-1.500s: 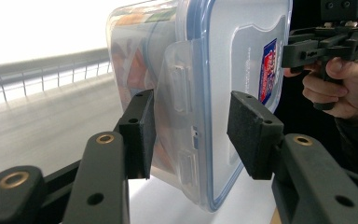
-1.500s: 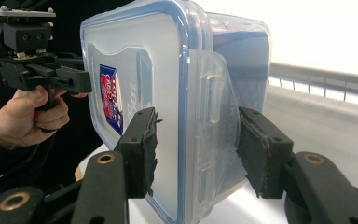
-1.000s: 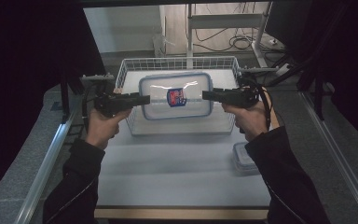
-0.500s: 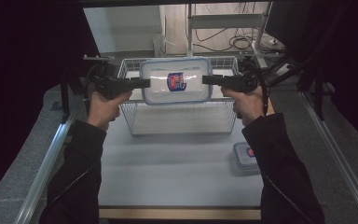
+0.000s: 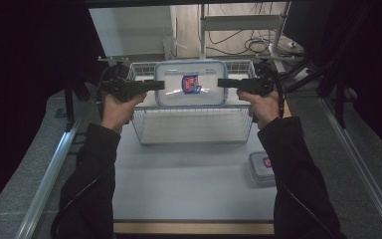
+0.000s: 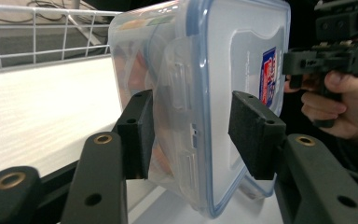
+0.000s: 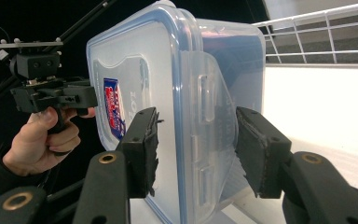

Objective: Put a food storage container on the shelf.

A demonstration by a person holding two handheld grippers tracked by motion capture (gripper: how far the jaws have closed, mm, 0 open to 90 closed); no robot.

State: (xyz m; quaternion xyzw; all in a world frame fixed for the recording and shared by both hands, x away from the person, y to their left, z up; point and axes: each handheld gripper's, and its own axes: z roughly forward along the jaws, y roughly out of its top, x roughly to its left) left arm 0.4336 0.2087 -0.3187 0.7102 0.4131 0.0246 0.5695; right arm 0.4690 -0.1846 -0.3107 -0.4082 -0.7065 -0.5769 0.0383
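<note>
Two tongs hold one clear lidded container between them, lifted above a white wire basket (image 5: 194, 130). The left tongs (image 5: 160, 85) clamp its left end and the right tongs (image 5: 221, 82) its right end, each pair's pads pressing lid and base at a side latch. The container (image 5: 191, 84) hangs level between them, its lid label facing the camera. Below the right tongs, nearer the person, a smaller lidded box (image 5: 262, 168) rests on the table (image 5: 189, 194).
</note>
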